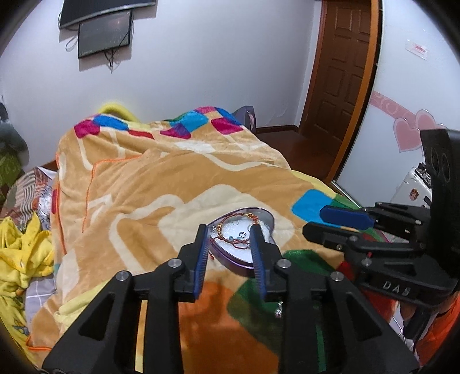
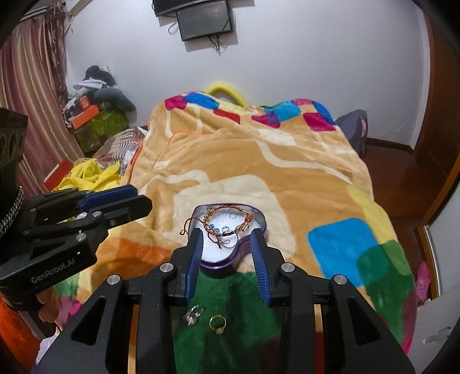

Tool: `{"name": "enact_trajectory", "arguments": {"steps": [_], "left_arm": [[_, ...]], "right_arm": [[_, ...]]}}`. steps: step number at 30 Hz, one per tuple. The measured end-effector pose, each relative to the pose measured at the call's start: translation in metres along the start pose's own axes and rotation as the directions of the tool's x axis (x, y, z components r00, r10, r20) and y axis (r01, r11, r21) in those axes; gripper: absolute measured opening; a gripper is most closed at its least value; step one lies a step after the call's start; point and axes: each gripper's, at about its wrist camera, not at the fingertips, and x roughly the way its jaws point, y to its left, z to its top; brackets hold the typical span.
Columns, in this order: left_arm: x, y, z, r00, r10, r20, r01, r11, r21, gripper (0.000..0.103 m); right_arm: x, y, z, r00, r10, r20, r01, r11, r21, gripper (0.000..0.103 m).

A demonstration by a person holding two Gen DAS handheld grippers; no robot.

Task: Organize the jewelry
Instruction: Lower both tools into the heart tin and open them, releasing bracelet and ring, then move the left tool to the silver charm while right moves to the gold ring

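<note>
A purple heart-shaped tin with a white lining lies on the patterned blanket. In it are a red and gold braided bracelet, blue beads and a silver ring. My right gripper hovers just above the tin's near end, open, with nothing pressed between its blue pads. On the green patch beneath it lie a gold ring and a silver piece. My left gripper is also open and empty over the tin. Each gripper shows in the other's view, the right gripper at right, the left gripper at left.
Yellow clothes are heaped at the bed's left side. Boxes and clutter pile up by the curtain. A wooden door and a white suitcase stand to the right. Screens hang on the far wall.
</note>
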Motion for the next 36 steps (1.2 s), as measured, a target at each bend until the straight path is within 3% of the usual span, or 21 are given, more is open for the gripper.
{"name": "enact_trajectory", "arguments": {"steps": [6, 12, 23, 33, 36], "left_arm": [[-0.018, -0.009, -0.010, 1.000, -0.010, 0.004, 0.010, 1.000, -0.001, 0.032], [-0.019, -0.014, -0.029, 0.999, -0.025, -0.038, 0.025, 1.000, -0.015, 0.033], [0.007, -0.015, -0.079, 0.981, -0.062, -0.186, 0.052, 0.997, -0.058, 0.033], [0.019, -0.017, -0.092, 0.972, -0.088, -0.218, 0.076, 0.995, -0.062, 0.033], [0.027, -0.018, -0.093, 0.966, -0.115, -0.233, 0.098, 0.992, -0.084, 0.033]], "right_arm": [[-0.022, 0.002, -0.008, 1.000, -0.017, 0.020, 0.017, 1.000, 0.002, 0.031], [-0.026, 0.001, -0.026, 1.000, -0.029, -0.006, 0.029, 1.000, 0.008, 0.031], [0.019, 0.001, -0.072, 0.982, -0.024, -0.186, 0.028, 0.999, 0.018, 0.031], [0.039, 0.006, -0.078, 0.977, -0.011, -0.211, 0.003, 0.999, -0.036, 0.031], [0.038, 0.005, -0.079, 0.980, -0.012, -0.197, 0.002, 0.999, -0.048, 0.017]]}}
